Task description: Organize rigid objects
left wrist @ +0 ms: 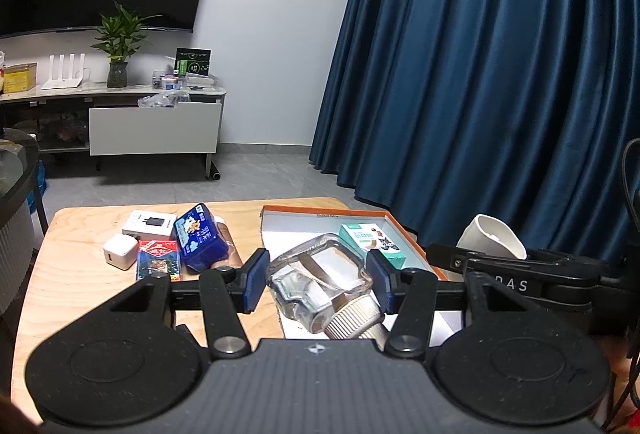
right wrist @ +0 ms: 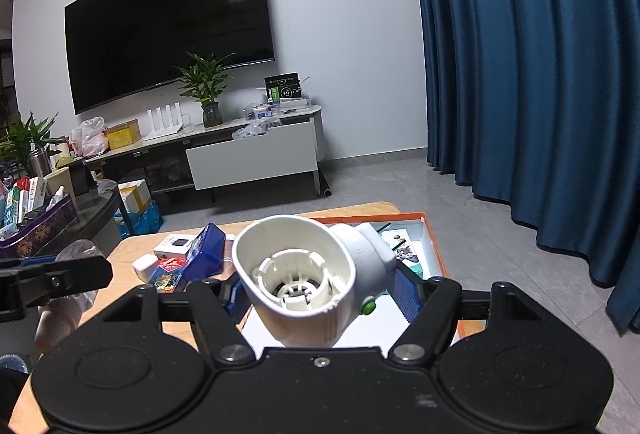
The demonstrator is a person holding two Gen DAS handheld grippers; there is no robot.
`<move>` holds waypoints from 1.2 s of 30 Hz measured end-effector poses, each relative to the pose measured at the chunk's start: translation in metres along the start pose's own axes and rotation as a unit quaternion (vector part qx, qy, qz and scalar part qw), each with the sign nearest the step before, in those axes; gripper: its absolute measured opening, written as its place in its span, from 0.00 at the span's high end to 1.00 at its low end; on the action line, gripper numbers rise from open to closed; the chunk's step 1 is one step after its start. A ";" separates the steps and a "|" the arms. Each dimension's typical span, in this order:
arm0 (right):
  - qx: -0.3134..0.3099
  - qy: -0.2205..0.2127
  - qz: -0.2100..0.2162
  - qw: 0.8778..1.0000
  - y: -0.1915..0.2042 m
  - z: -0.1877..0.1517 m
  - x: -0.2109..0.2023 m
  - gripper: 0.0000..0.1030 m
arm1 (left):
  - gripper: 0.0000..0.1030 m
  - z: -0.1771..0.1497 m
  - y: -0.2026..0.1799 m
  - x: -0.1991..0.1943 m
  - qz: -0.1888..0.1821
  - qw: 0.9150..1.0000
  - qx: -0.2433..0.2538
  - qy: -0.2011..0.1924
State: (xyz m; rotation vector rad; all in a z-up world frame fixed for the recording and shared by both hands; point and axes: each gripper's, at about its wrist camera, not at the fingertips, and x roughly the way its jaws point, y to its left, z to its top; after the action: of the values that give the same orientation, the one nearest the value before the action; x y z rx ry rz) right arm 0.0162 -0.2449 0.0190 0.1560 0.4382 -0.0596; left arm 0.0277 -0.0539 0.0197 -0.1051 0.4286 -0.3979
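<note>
My left gripper [left wrist: 318,280] is shut on a clear glass bottle [left wrist: 316,278] with a ribbed cap, held above the orange-rimmed box [left wrist: 332,212]. My right gripper [right wrist: 320,284] is shut on a white plastic device [right wrist: 308,274] with an open round end and a green button, held over the same box [right wrist: 434,246]; it also shows in the left wrist view [left wrist: 492,236] at the right. A teal carton [left wrist: 374,240] lies inside the box.
On the wooden table [left wrist: 72,282] left of the box lie a blue box [left wrist: 200,236], a red packet [left wrist: 158,258], a white charger cube [left wrist: 120,250] and a white carton [left wrist: 150,224]. Blue curtain [left wrist: 480,74] hangs behind at the right.
</note>
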 end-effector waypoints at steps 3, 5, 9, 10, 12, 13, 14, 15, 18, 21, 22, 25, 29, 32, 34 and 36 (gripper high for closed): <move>-0.001 0.003 -0.003 1.000 0.000 0.001 0.001 0.20 | 0.48 -0.001 -0.002 0.000 -0.002 1.000 0.000 0.002; -0.002 0.005 -0.005 1.000 0.002 0.001 0.003 0.20 | 0.48 -0.002 -0.003 0.001 -0.004 1.000 0.000 0.003; -0.002 0.006 -0.004 1.000 0.001 0.001 0.004 0.20 | 0.48 -0.003 -0.004 0.002 -0.006 1.000 0.000 0.005; -0.002 0.006 -0.004 1.000 0.002 0.001 0.005 0.20 | 0.48 -0.003 -0.004 0.002 -0.006 1.000 0.000 0.005; -0.002 0.006 -0.003 1.000 0.002 0.000 0.006 0.20 | 0.48 -0.004 -0.004 0.003 -0.006 1.000 0.001 0.005; -0.002 0.006 -0.002 1.000 0.003 0.000 0.007 0.20 | 0.48 -0.004 -0.005 0.003 -0.007 1.000 0.000 0.006; -0.002 0.006 -0.003 1.000 0.003 -0.001 0.007 0.20 | 0.48 -0.004 -0.005 0.003 -0.007 1.000 0.000 0.006; -0.002 0.006 -0.003 1.000 0.002 0.000 0.006 0.20 | 0.48 -0.004 -0.005 0.003 -0.007 1.000 0.000 0.006; -0.004 0.007 -0.003 1.000 0.004 -0.001 0.007 0.20 | 0.48 -0.004 -0.006 0.002 -0.007 1.000 0.000 0.006; -0.003 0.006 -0.003 1.000 0.003 -0.001 0.006 0.20 | 0.48 -0.004 -0.005 0.002 -0.008 1.000 0.000 0.006; -0.002 0.006 -0.002 1.000 0.004 -0.001 0.007 0.20 | 0.48 -0.005 -0.006 0.002 -0.008 1.000 0.000 0.007; -0.003 0.005 -0.003 1.000 0.005 -0.001 0.007 0.20 | 0.48 -0.006 -0.008 0.003 -0.009 1.000 0.001 0.008; -0.001 0.004 -0.004 1.000 0.004 -0.003 0.008 0.20 | 0.48 -0.006 -0.011 0.006 -0.014 1.000 0.002 0.010; 0.000 0.005 -0.005 1.000 0.002 -0.005 0.007 0.20 | 0.48 -0.007 -0.013 0.009 -0.018 1.000 0.004 0.012; -0.001 0.006 -0.006 1.000 -0.001 -0.006 0.006 0.20 | 0.48 -0.007 -0.014 0.012 -0.021 1.000 0.002 0.015; -0.003 0.006 -0.008 1.000 -0.001 -0.006 0.005 0.20 | 0.48 -0.006 -0.014 0.016 -0.025 1.000 0.000 0.018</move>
State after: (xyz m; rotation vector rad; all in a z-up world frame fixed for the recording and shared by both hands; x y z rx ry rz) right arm 0.0179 -0.2453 0.0118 0.1479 0.4510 -0.0729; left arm 0.0333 -0.0737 0.0107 -0.1095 0.4626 -0.4495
